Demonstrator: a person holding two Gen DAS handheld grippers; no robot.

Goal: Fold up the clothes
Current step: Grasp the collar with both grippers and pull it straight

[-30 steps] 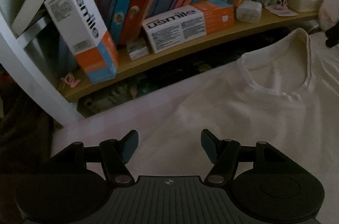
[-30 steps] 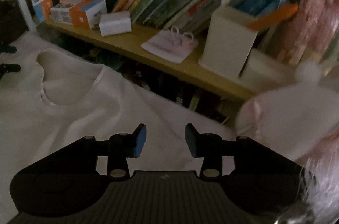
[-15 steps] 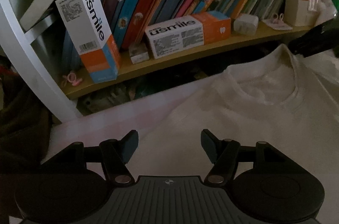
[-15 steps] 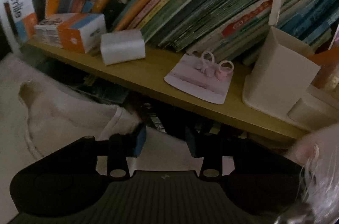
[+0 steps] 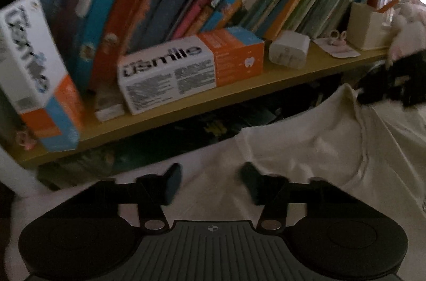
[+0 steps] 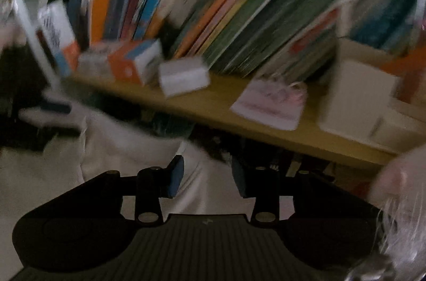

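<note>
While both tools are being closed, the cream-white cotton T-shirt [image 5: 306, 148] is seen bunched and pulled up at its shoulder edges just below the yellow wooden bookshelf [image 5: 202, 105], where a second ago it lay flat with the neckline open. Fabric lies between the narrowing jaws of the left tool [image 5: 210, 181] and the right tool [image 6: 206, 176], though pad contact cannot be told through the blur. A two-point pinch at the shoulders is judged under way, preparing the first fold.
</note>
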